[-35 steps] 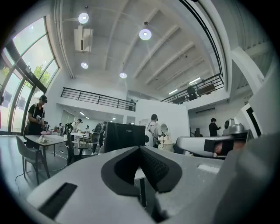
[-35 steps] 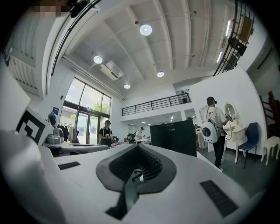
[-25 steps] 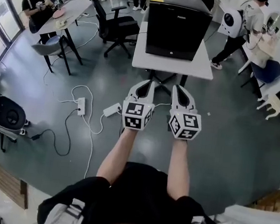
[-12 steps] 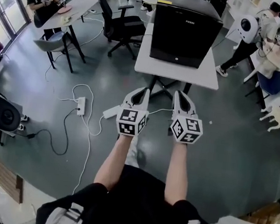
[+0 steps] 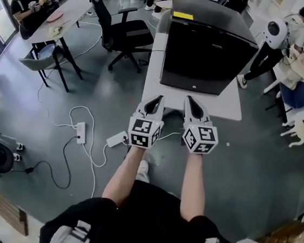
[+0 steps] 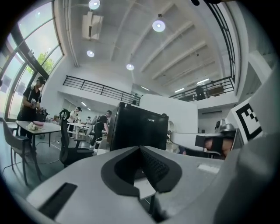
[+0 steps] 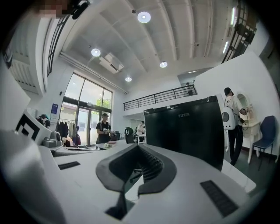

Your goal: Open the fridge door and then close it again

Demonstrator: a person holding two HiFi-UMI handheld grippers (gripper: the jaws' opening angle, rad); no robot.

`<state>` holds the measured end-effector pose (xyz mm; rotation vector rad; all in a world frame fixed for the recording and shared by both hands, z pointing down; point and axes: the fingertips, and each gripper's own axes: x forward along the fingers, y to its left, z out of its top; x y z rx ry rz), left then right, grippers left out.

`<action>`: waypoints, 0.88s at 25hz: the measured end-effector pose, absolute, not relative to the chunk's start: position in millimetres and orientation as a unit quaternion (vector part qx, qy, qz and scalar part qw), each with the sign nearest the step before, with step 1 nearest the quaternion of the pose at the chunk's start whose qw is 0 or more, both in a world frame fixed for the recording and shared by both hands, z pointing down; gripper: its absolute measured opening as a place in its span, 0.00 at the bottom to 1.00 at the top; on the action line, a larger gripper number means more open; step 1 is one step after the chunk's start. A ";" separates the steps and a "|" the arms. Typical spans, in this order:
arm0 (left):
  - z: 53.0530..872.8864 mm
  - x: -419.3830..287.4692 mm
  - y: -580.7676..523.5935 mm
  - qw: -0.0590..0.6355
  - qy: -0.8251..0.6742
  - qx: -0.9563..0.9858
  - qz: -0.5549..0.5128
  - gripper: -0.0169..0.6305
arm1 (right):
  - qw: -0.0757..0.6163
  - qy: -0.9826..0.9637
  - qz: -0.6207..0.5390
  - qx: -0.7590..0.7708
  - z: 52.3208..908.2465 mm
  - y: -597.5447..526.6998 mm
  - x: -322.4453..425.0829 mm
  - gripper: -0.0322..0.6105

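Left gripper [image 5: 156,99] and right gripper [image 5: 191,101] — jaws pressed together, nothing between them — point side by side at the black fridge [image 5: 206,53], twelve o'clock, on a white table [image 5: 154,64].

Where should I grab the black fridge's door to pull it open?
Probably at a side edge of the fridge door, coming from the front. Its face is flat and no handle shows. I cannot tell which side swings out.

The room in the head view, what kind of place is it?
Probably a big shared office or lab, not a home kitchen: a rolling office chair, people working at long tables, and the black fridge standing on a white desk.
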<state>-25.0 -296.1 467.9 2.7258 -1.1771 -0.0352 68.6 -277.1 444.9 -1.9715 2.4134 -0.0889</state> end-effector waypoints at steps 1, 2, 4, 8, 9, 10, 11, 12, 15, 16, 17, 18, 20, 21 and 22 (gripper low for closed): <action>468.2 -23.4 -313.0 0.088 -0.392 0.916 -0.014 0.03 | 0.009 0.772 -0.028 -0.634 445.1 -292.7 70.3 0.04; 469.9 -21.9 -329.3 0.091 -0.391 0.916 -0.015 0.03 | 0.005 0.772 -0.027 -0.635 445.8 -307.4 70.6 0.04; 475.7 -16.3 -356.2 0.100 -0.386 0.917 -0.015 0.03 | -0.008 0.775 -0.023 -0.631 449.2 -331.7 70.3 0.04; 481.6 0.6 -392.7 0.099 -0.372 0.923 -0.012 0.03 | -0.038 0.779 -0.010 -0.626 452.2 -369.3 76.8 0.04; 480.1 4.0 -400.9 0.094 -0.368 0.925 -0.013 0.03 | -0.051 0.780 0.001 -0.624 448.8 -378.9 79.1 0.04; 477.1 7.4 -407.9 0.087 -0.364 0.927 -0.013 0.03 | -0.065 0.779 0.015 -0.623 443.2 -388.8 82.4 0.04; 472.7 10.9 -413.9 0.075 -0.358 0.930 -0.013 0.03 | -0.079 0.777 0.034 -0.624 435.2 -399.5 87.1 0.04; 467.0 14.1 -420.1 0.061 -0.354 0.933 -0.011 0.03 | -0.091 0.772 0.053 -0.626 425.2 -411.1 92.5 0.04; 453.2 21.2 -446.0 0.021 -0.350 0.937 -0.003 0.03 | -0.138 0.764 0.104 -0.621 391.8 -446.9 99.8 0.20; 449.1 23.9 -456.7 0.011 -0.350 0.937 0.000 0.05 | -0.159 0.763 0.125 -0.614 380.6 -457.8 99.0 0.23; 444.9 27.0 -467.8 0.002 -0.350 0.937 0.003 0.09 | -0.179 0.761 0.147 -0.606 369.3 -467.8 97.9 0.23; 440.9 30.4 -478.6 -0.005 -0.350 0.937 0.006 0.14 | -0.198 0.757 0.170 -0.599 358.3 -476.5 96.7 0.23; 435.1 37.3 -497.4 -0.015 -0.346 0.938 0.011 0.20 | -0.231 0.750 0.206 -0.585 339.8 -490.8 94.5 0.23; 433.2 40.7 -505.3 -0.018 -0.342 0.940 0.013 0.22 | -0.247 0.747 0.218 -0.577 333.1 -497.0 93.0 0.23; 431.9 44.0 -512.5 -0.020 -0.337 0.941 0.014 0.24 | -0.262 0.745 0.226 -0.570 328.5 -502.8 91.1 0.23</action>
